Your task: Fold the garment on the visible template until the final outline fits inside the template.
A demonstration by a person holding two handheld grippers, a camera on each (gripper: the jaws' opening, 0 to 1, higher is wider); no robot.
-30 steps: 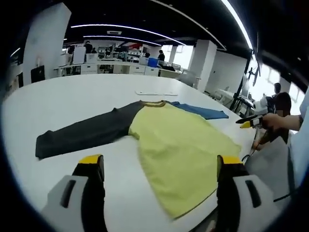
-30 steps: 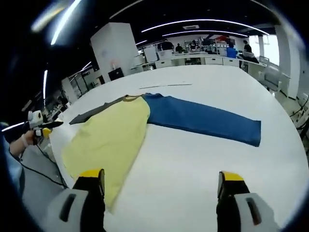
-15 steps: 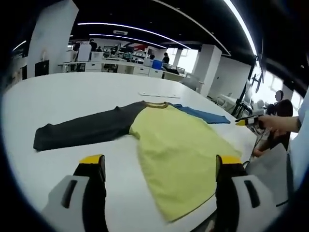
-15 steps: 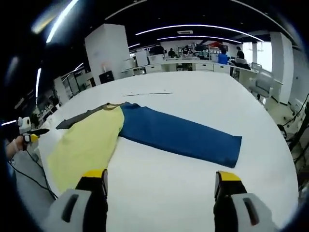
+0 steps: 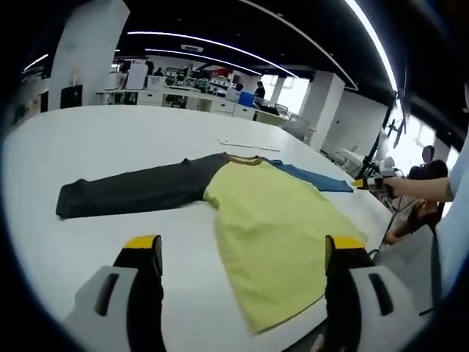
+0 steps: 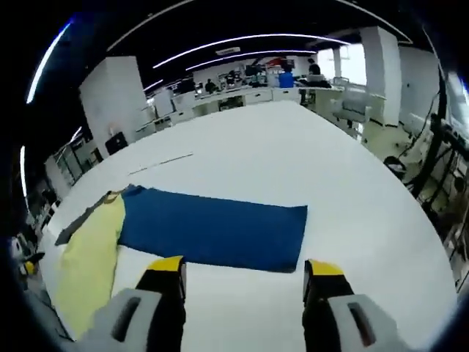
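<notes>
Garment (image 5: 271, 220) lies flat and spread on the white counter (image 5: 110, 147), body panel yellow, hem reaching the counter's near edge. Dark grey sleeve (image 5: 135, 192) runs straight out to one side; blue sleeve (image 6: 216, 231) runs out to the other, seen full length in the right gripper view, cuff end squared off. Thin pale line (image 5: 248, 144) on the counter beyond the collar, possibly a template mark; too faint to call. No fold started, both sleeves out at full reach. Left gripper (image 5: 242, 257) hovers above the counter short of the yellow body, jaws wide apart, nothing between them. Right gripper (image 6: 243, 277) hangs just short of the blue sleeve's near edge, jaws likewise wide and empty. Right gripper shows small at the right of the left gripper view, in the person's hand (image 5: 404, 187). Risks, as I judge them: the hem sits at the near edge, so a careless pull on either sleeve could drag the body off the counter. Pinching only the top layer of the blue sleeve would leave a bunched fold that overruns the outline. With template edges hard to read, fold lines may land wrong.
</notes>
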